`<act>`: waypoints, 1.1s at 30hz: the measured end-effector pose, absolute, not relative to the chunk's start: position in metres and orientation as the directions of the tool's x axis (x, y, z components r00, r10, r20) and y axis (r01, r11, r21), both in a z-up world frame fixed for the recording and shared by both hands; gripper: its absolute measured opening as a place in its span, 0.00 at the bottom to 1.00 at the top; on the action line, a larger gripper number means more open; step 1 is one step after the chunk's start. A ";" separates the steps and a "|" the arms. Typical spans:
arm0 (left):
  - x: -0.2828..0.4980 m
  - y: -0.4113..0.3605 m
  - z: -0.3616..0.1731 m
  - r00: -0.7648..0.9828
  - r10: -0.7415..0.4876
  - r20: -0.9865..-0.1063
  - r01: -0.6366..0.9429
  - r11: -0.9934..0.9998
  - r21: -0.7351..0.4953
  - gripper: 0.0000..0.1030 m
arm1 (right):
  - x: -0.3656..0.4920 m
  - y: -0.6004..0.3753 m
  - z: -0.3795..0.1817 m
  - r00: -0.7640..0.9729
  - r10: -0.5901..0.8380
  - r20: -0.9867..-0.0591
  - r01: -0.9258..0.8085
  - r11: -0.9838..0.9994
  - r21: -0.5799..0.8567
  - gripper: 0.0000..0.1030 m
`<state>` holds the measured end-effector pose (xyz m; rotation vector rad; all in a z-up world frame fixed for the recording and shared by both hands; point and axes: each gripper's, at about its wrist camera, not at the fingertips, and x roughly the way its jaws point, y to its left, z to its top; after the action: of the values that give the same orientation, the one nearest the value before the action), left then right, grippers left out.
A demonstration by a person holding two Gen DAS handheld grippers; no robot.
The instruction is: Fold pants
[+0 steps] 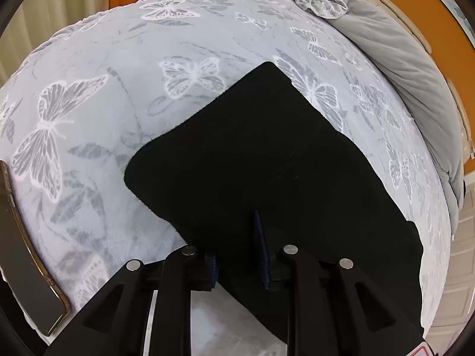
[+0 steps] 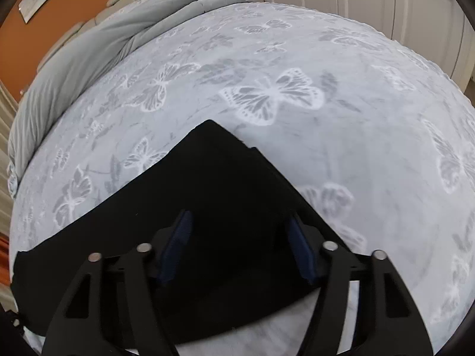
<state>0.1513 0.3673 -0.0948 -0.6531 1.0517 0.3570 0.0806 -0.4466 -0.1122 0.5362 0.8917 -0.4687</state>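
Observation:
Black pants lie folded flat into a compact shape on the butterfly-print bed cover. My left gripper points down over their near edge. Its blue pads stand a small gap apart, black cloth shows in the gap, and no pinch of fabric is visible. In the right wrist view the same pants form a dark wedge on the cover. My right gripper hangs over their near part with its pads well apart and only flat cloth beneath them.
A rolled grey duvet runs along the head of the bed, with a crumpled pale cloth at its end. A dark flat gold-rimmed slab lies at the bed's left edge. White doors stand beyond the bed.

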 end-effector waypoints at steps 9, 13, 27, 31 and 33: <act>0.152 0.378 -0.075 0.533 -0.050 -0.845 -0.519 0.770 -0.372 0.14 | 0.043 -0.437 -0.056 0.632 -0.189 -0.752 0.543 0.800 0.255 0.03; 0.154 0.383 -0.098 0.482 -0.057 -0.875 -0.520 0.785 -0.337 0.18 | 0.038 -0.452 -0.110 0.512 -0.118 -0.851 0.610 0.747 0.264 0.03; 0.125 0.400 -0.056 0.553 -0.004 -0.833 -0.578 0.719 -0.386 0.24 | 0.006 -0.440 -0.020 0.567 -0.355 -0.743 0.679 0.712 0.178 0.47; 0.109 0.387 -0.022 0.542 0.287 -0.790 -0.699 0.676 -0.234 0.46 | 0.032 -0.379 0.006 0.724 -0.189 -0.663 0.481 0.827 0.290 0.47; 0.115 0.364 -0.003 0.581 0.338 -0.740 -0.664 0.724 -0.190 0.54 | 0.063 -0.331 0.002 0.753 -0.019 -0.658 0.323 0.882 0.343 0.46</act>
<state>0.1150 0.3644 -0.0029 -0.4842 0.7401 0.6125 0.0627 -0.3315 0.0021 0.4619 0.6986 -0.1939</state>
